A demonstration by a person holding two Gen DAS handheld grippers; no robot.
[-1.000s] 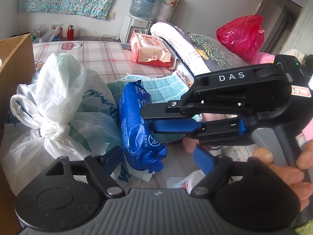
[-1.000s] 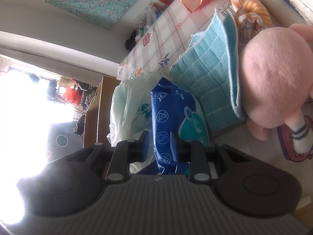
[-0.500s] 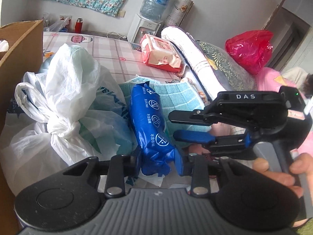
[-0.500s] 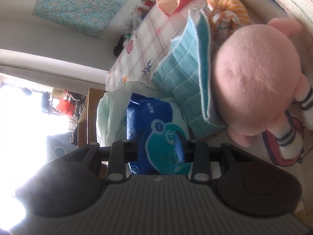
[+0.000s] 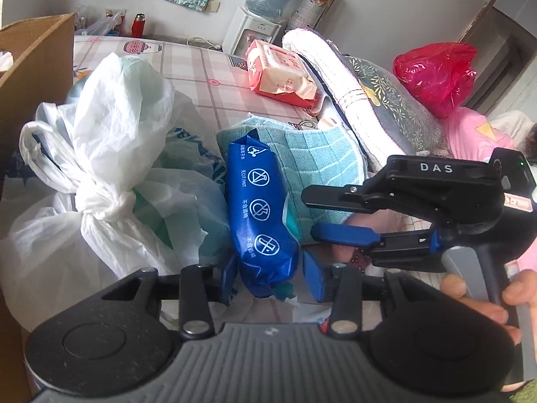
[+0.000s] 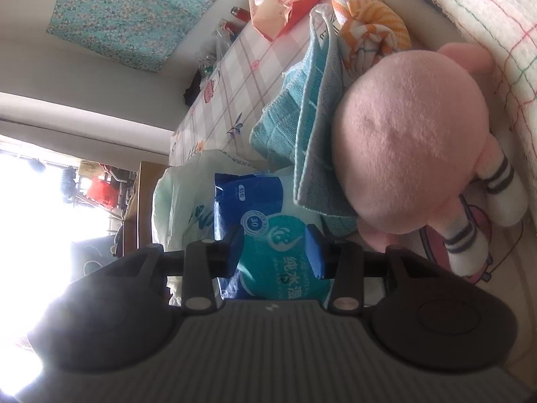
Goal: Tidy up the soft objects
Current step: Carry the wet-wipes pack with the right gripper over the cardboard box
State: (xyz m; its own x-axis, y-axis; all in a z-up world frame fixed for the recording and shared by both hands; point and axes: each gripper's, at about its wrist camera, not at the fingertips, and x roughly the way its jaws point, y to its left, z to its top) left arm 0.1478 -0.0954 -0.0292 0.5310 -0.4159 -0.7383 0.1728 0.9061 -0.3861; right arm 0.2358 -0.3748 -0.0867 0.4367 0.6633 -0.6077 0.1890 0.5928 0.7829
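My blue plastic pack of wet wipes (image 5: 260, 215) stands on edge on the checked tablecloth, its long side running away from me. The narrow blue side faces up, printed with white round prohibition symbols and small white text. Its broad face (image 6: 268, 231), seen from my right, carries a teal and white round label with a "30" badge. The near end is crimped and crumpled. On one side it leans against a knotted translucent white plastic bag (image 5: 100, 181). On the other it touches a folded teal checked cloth (image 5: 312, 164), which stands up against a round pink plush toy (image 6: 409, 147) with striped legs.
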